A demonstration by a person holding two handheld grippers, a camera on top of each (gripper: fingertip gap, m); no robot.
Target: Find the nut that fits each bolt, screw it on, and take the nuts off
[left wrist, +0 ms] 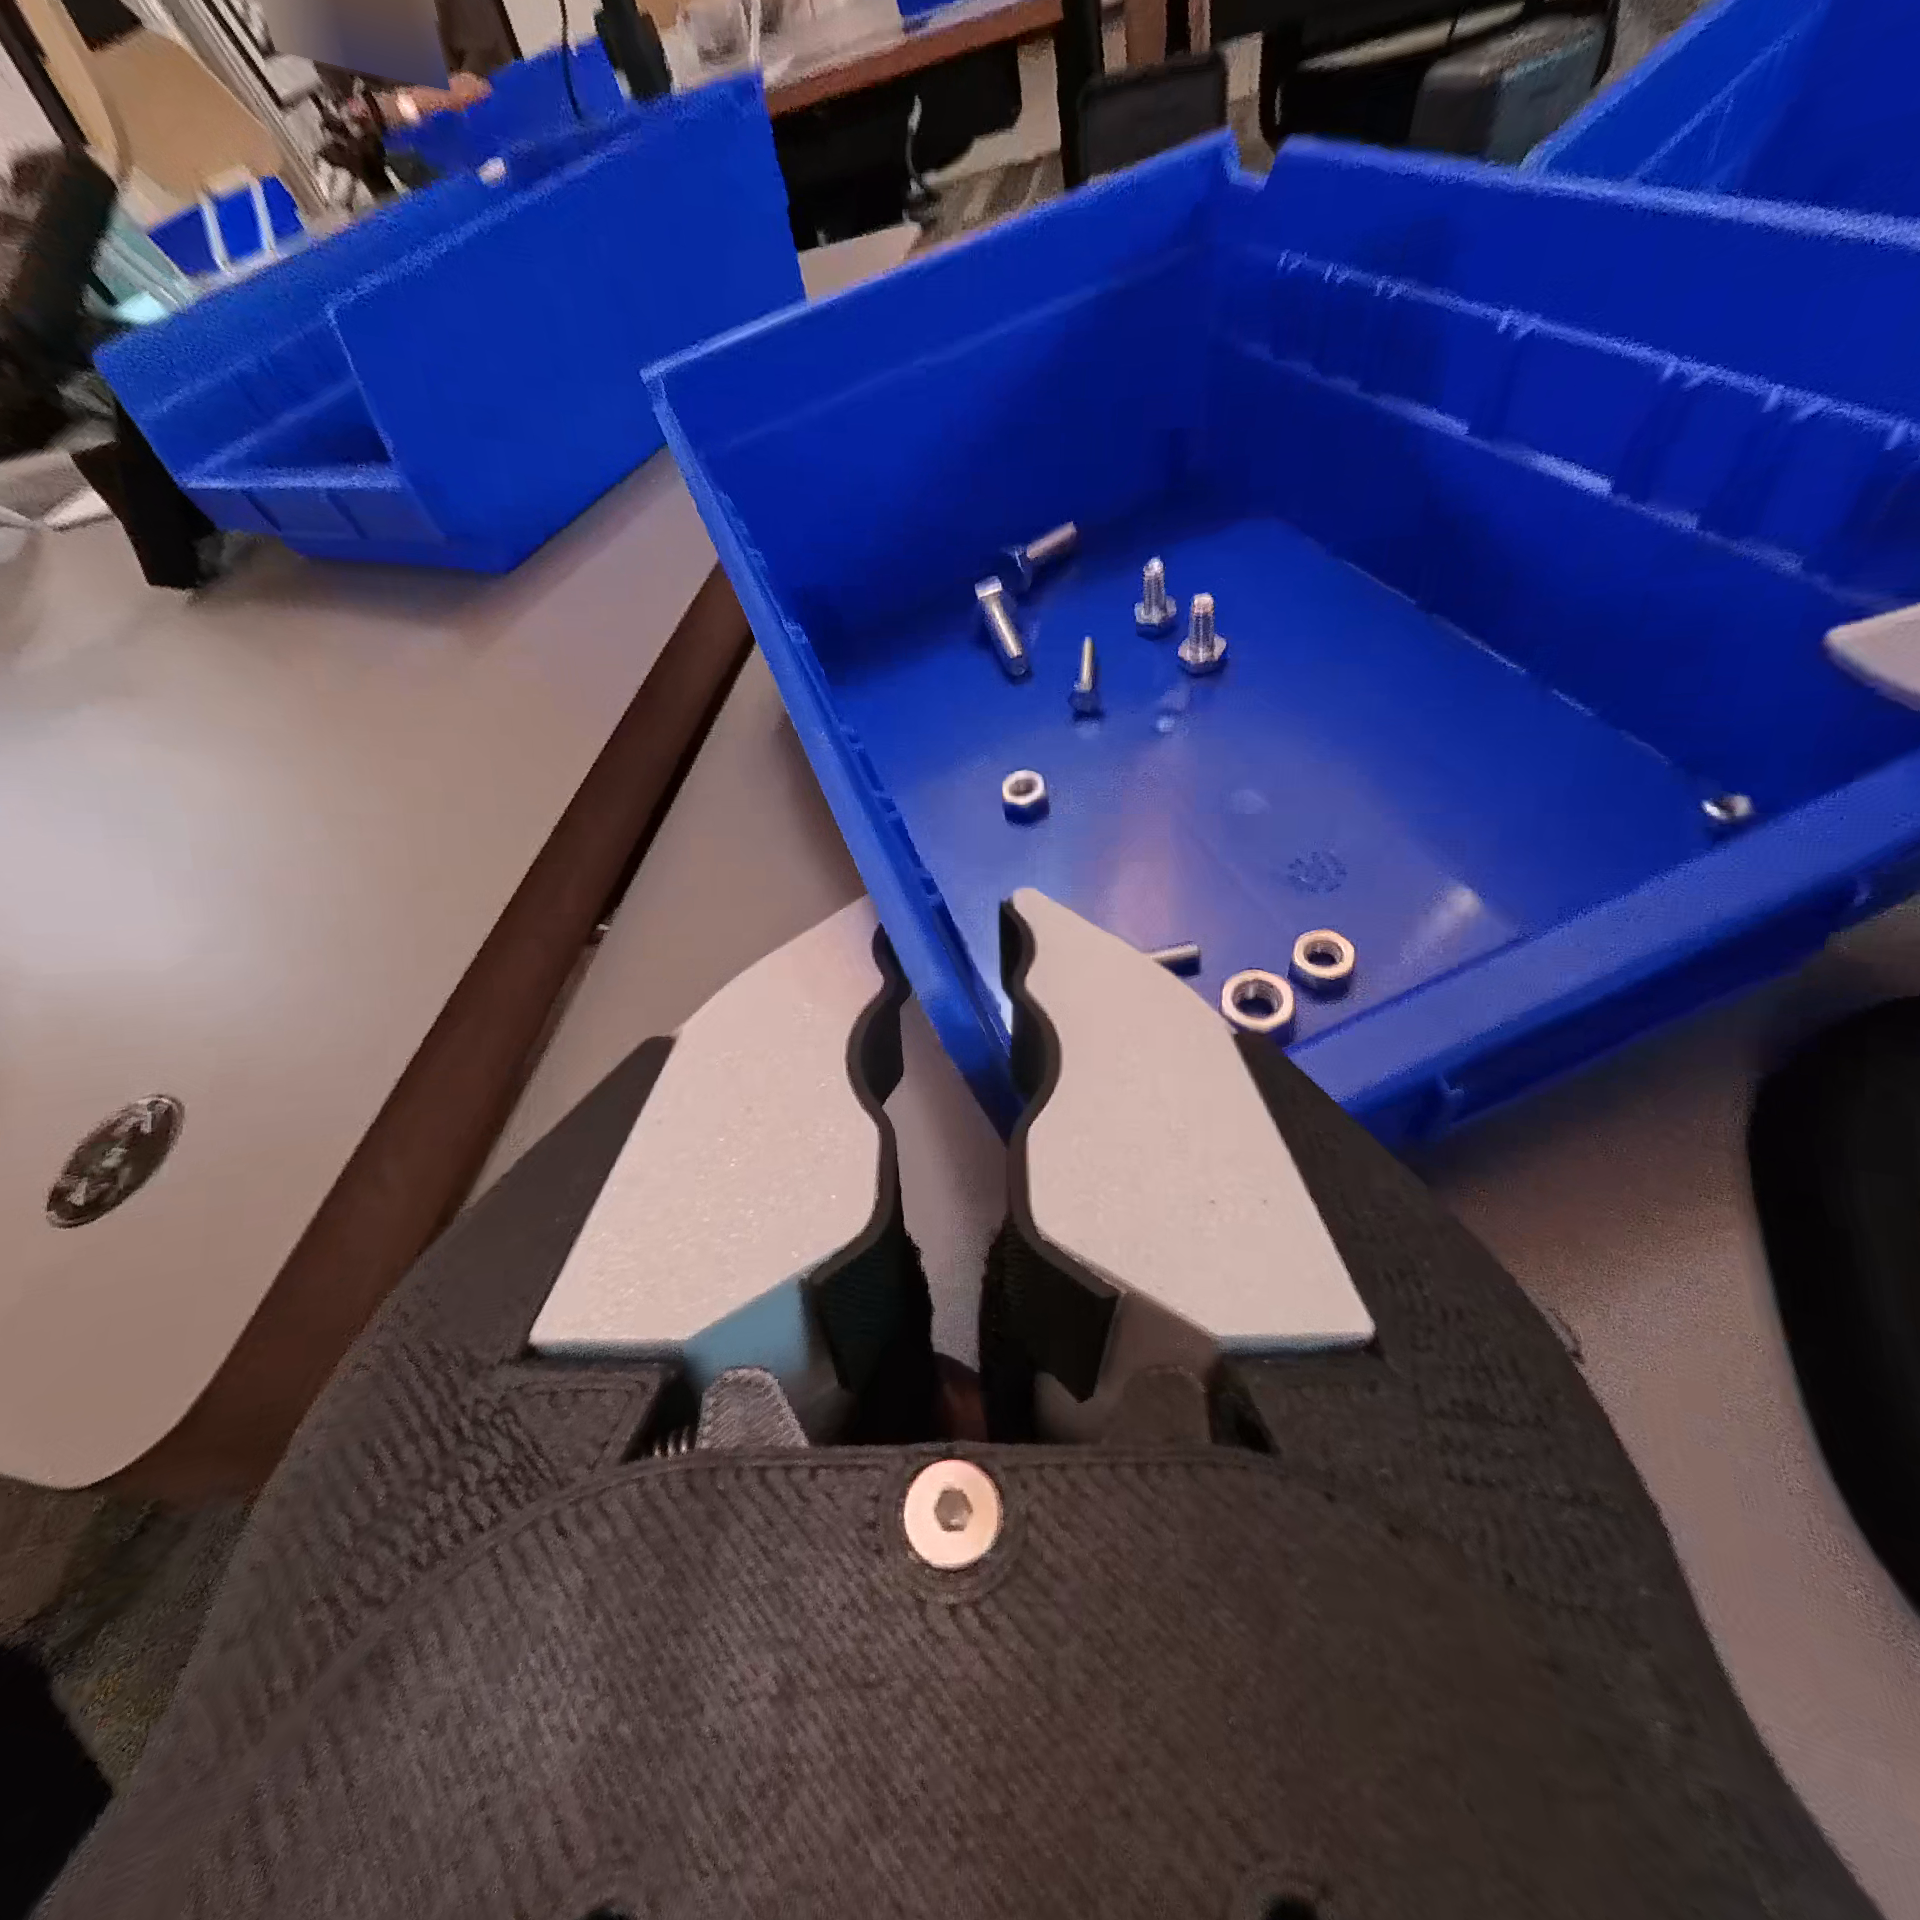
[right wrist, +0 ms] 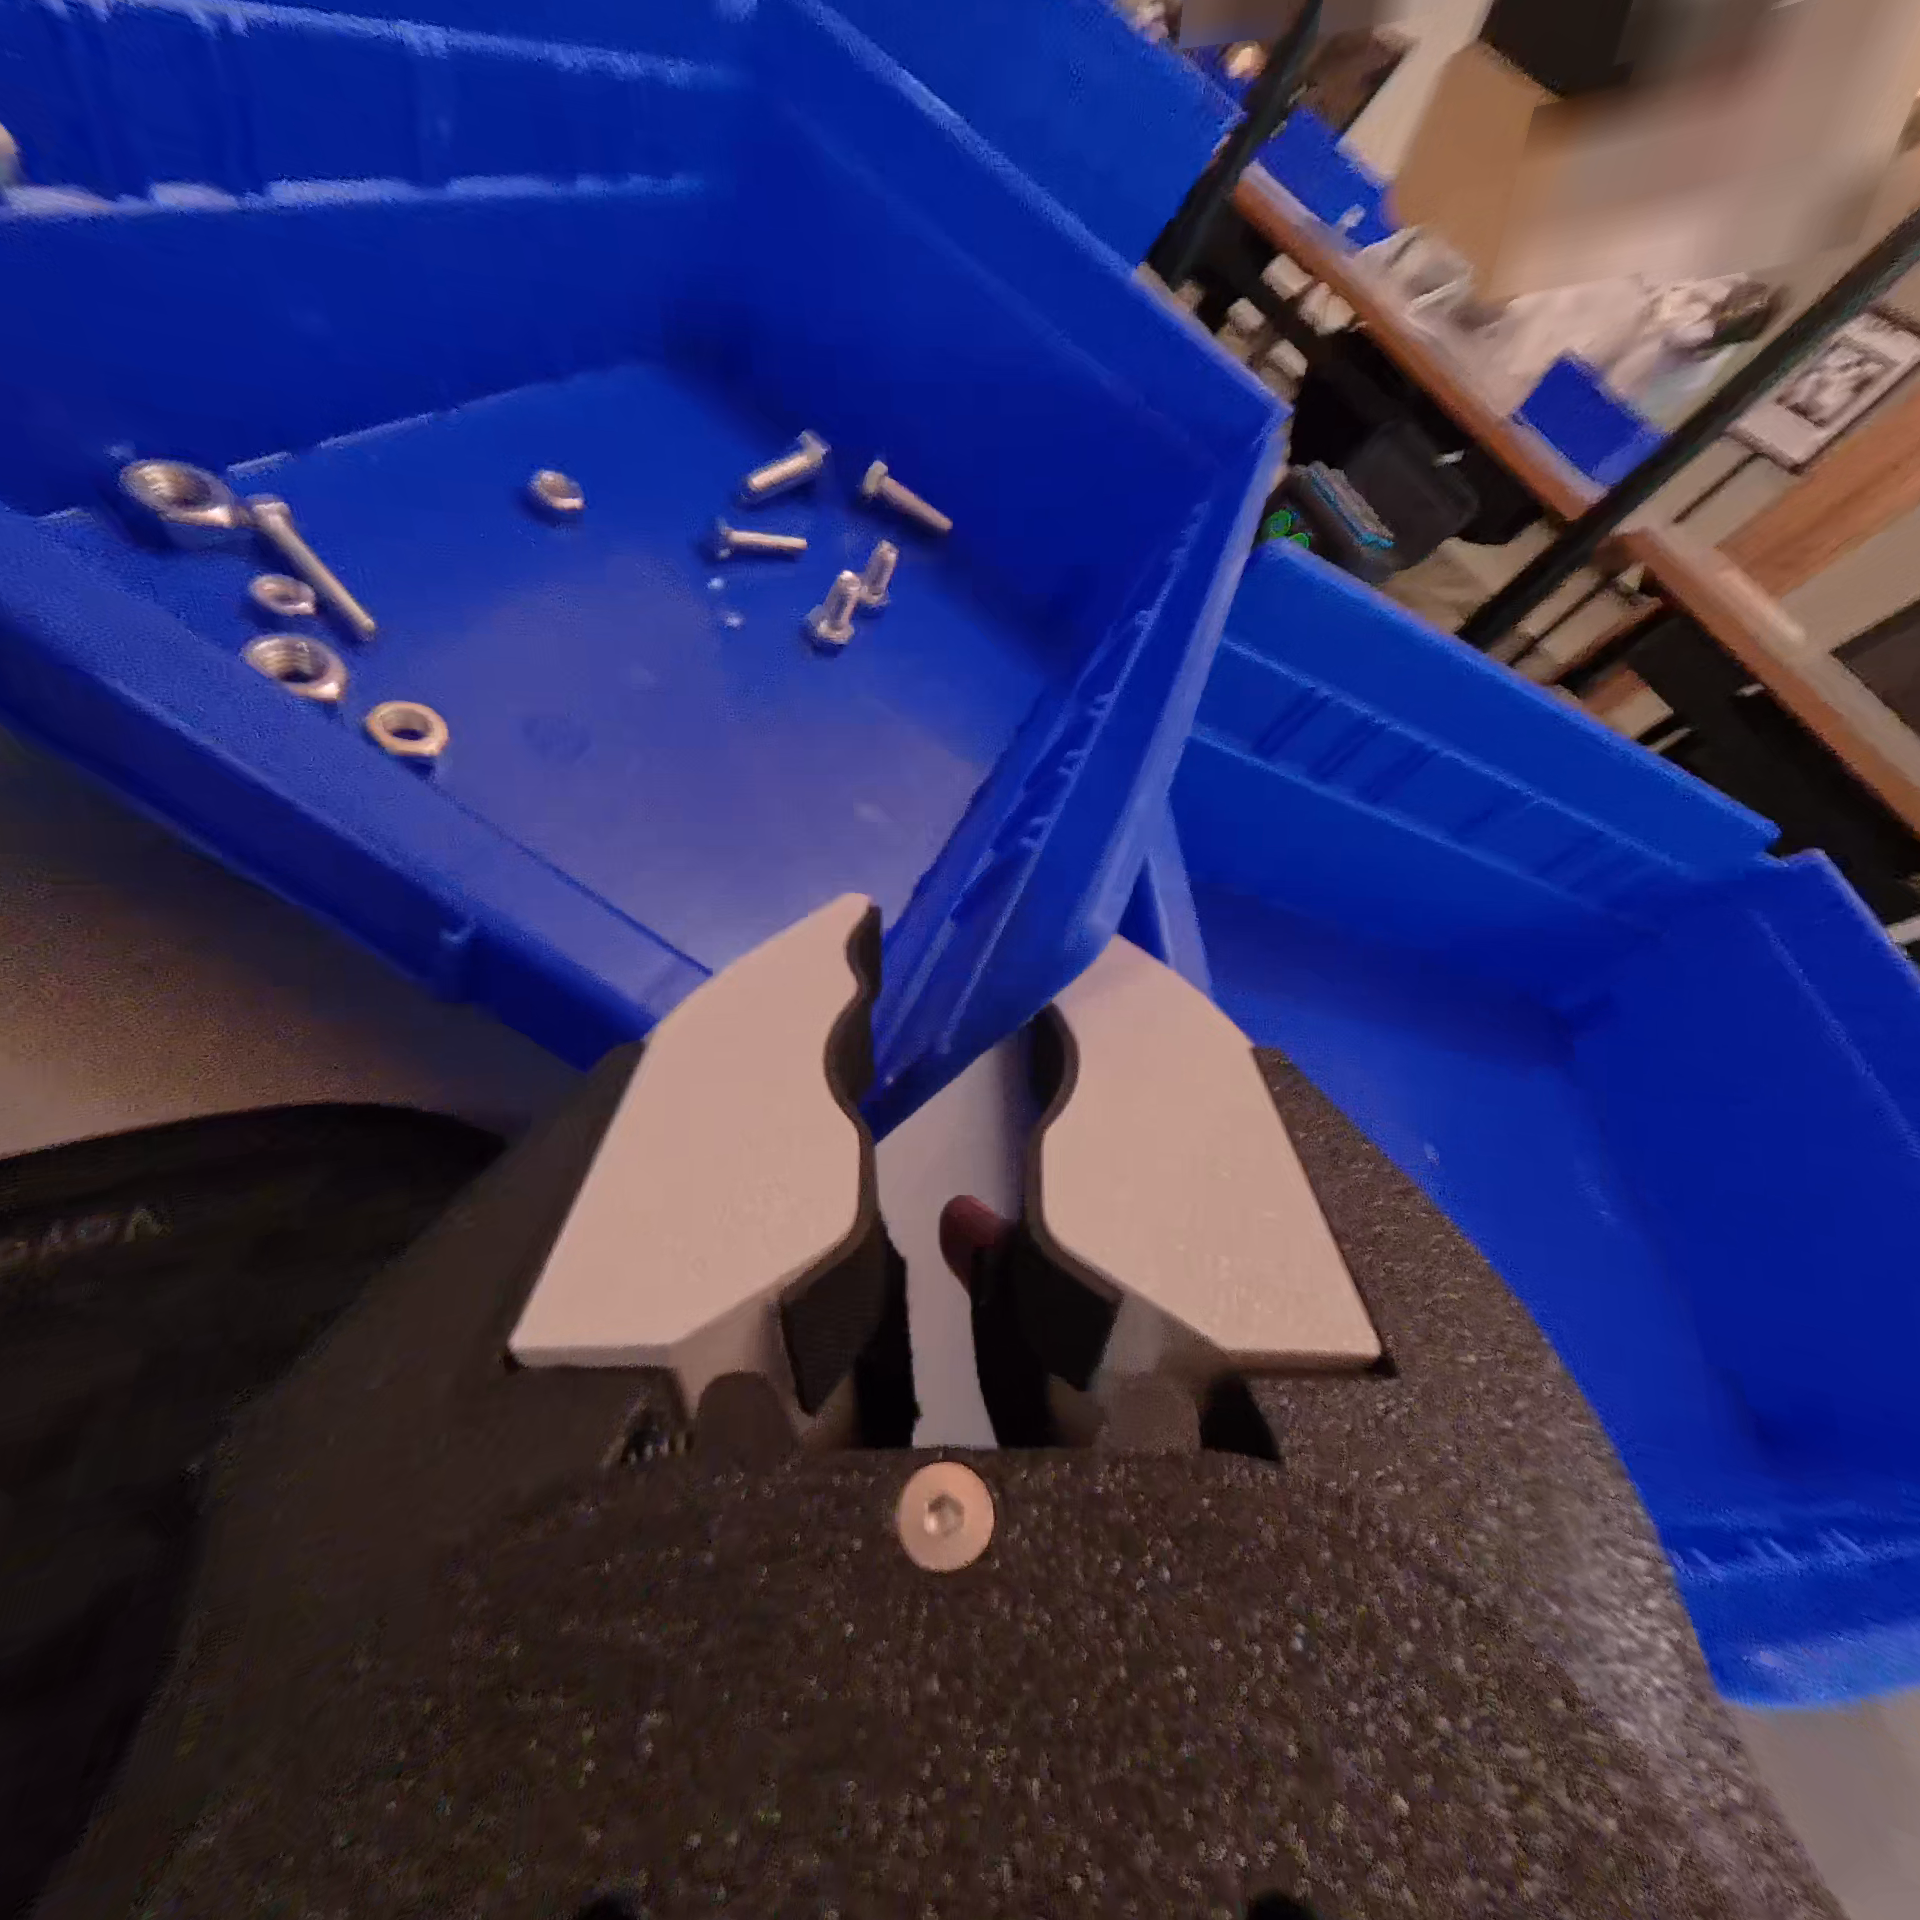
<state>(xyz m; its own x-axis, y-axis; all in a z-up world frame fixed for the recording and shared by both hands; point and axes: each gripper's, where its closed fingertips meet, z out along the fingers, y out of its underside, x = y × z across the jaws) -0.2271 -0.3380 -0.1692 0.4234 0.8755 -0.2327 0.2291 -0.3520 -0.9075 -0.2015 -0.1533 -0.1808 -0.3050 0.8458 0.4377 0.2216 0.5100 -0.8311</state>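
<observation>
Here, left gripper (left wrist: 945,935) clamped on blue bin (left wrist: 1351,436) wall; right gripper (right wrist: 966,966) loosened, astride opposite wall

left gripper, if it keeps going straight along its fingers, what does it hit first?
Probably the blue bin's side wall: the left gripper already straddles it, one finger outside, one inside. The wall runs between the fingers toward the palm. The bolts lie farther on; depth unclear.

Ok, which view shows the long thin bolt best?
The right wrist view: the long thin bolt lies in full view beside the nuts. In the left wrist view only its tip shows past that gripper's finger.
</observation>
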